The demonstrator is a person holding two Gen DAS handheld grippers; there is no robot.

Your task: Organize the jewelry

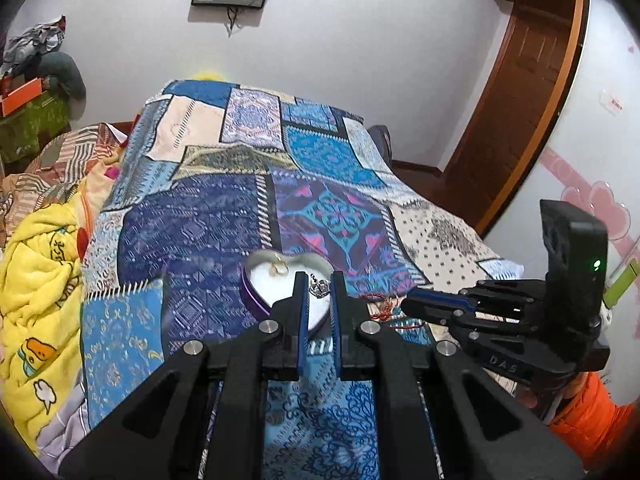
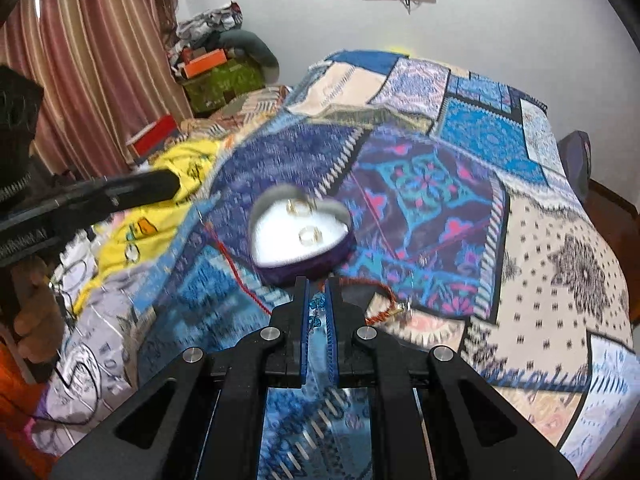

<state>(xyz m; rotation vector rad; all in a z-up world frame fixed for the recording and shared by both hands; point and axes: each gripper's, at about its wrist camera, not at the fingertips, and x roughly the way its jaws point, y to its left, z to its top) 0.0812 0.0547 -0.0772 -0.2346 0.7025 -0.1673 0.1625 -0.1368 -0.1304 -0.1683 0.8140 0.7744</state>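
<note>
A purple heart-shaped box [image 1: 256,300] with white lining lies open on the patchwork bedspread; it also shows in the right wrist view [image 2: 304,264]. A gold ring [image 1: 279,268] lies in it, and two rings [image 2: 310,235] show in the right view. My left gripper [image 1: 320,286] is shut on a small silver crown-like piece [image 1: 319,288] just above the box's right lobe. My right gripper [image 2: 317,300] is nearly shut on a blue beaded piece [image 2: 318,304], low, just in front of the box. A red cord bracelet [image 2: 384,292] lies to its right.
The patchwork bedspread [image 1: 208,216] covers the bed. A yellow cartoon blanket [image 1: 36,264] is bunched at the left. A red string [image 2: 240,276] trails left of the box. The right gripper's body [image 1: 512,320] shows at right in the left wrist view. A wooden door [image 1: 516,100] stands behind.
</note>
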